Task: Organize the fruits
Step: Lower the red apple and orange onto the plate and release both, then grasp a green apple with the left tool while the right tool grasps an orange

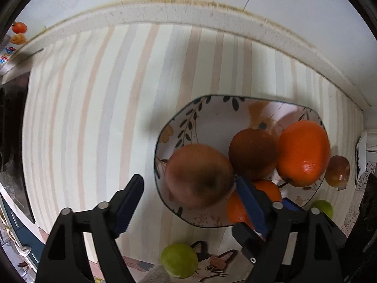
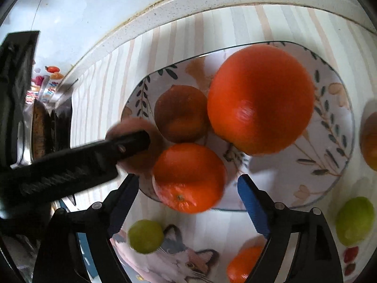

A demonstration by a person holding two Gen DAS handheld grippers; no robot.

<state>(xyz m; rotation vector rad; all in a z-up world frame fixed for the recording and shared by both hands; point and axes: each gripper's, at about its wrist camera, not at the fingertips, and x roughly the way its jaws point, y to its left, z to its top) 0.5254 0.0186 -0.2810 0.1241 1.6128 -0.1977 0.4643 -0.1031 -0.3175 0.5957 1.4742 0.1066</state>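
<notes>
A floral plate (image 1: 212,110) (image 2: 329,165) lies on a striped cloth and holds a big orange (image 1: 304,153) (image 2: 261,99) and a darker brownish one (image 1: 253,153) (image 2: 181,114). My left gripper (image 1: 188,200) is open over the plate's left edge. A blurred reddish apple (image 1: 200,175) (image 2: 139,127) sits between its fingers with a gap at the left pad. My right gripper (image 2: 188,184) is open around a smaller orange (image 2: 189,178) (image 1: 238,210) at the plate's near rim, and neither pad touches it. The left gripper's finger (image 2: 94,155) crosses the right wrist view.
Off the plate are two limes (image 1: 179,260) (image 1: 322,208), a reddish apple (image 1: 337,171) at the right and a small orange (image 2: 245,261) near the front. A cat picture (image 2: 179,259) marks the cloth's near edge. A raised counter edge (image 1: 165,11) runs behind, with a dark stove (image 1: 11,129) to the left.
</notes>
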